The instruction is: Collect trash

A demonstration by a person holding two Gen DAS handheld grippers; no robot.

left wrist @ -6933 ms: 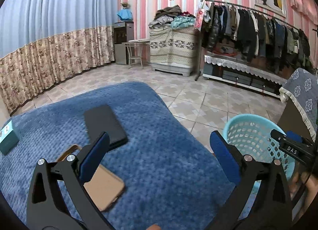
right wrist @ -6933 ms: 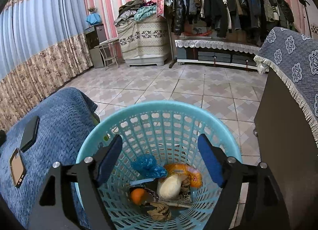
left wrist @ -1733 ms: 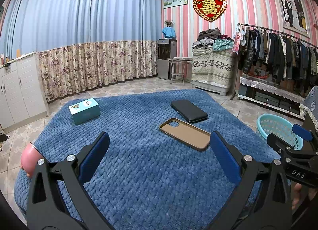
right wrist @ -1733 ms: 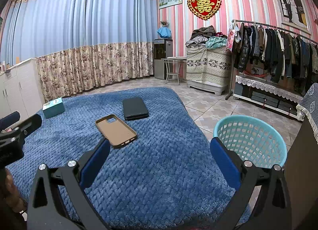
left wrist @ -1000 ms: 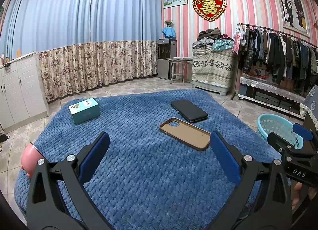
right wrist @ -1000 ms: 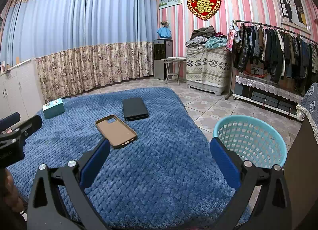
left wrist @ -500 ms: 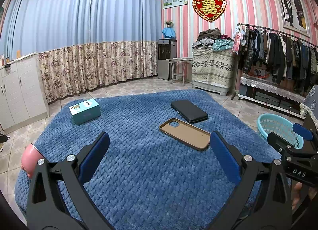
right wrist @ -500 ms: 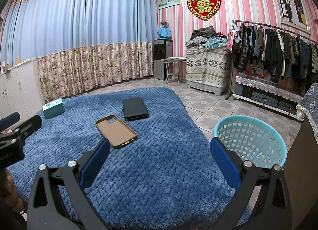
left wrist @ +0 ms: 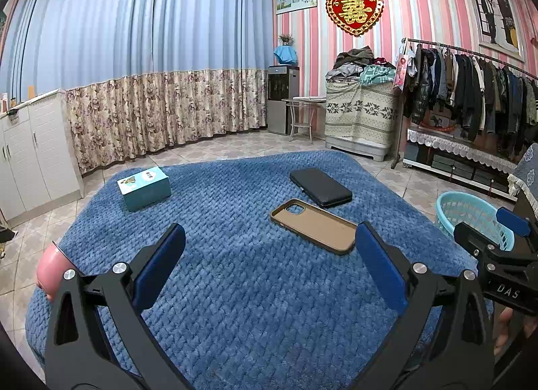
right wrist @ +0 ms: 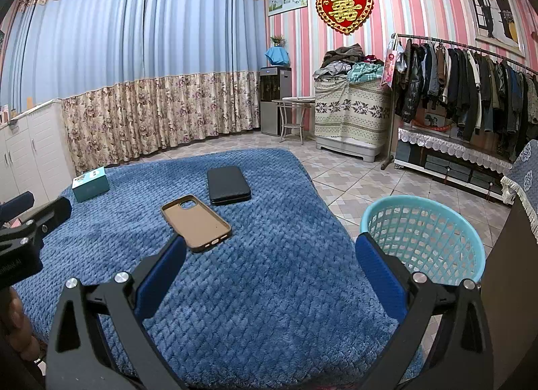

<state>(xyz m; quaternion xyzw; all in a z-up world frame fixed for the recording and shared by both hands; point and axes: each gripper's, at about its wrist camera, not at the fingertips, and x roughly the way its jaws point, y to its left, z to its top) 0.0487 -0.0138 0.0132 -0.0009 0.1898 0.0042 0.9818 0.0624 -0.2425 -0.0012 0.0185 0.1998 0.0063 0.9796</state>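
Basket (right wrist: 424, 234) stands just beside blanket (right wrist: 255, 275) edge; both tongs (left wrist: 269, 269) (right wrist: 269, 272) gape.

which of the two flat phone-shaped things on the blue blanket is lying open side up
The tan phone case, nearer the claws: its hollow brown inside and camera cutout face up. The black one beyond it is closed and solid dark.

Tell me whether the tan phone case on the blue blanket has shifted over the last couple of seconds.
No. The tan phone case lies in the same spot beside the black wallet-like case on the blue blanket, with the same gap.
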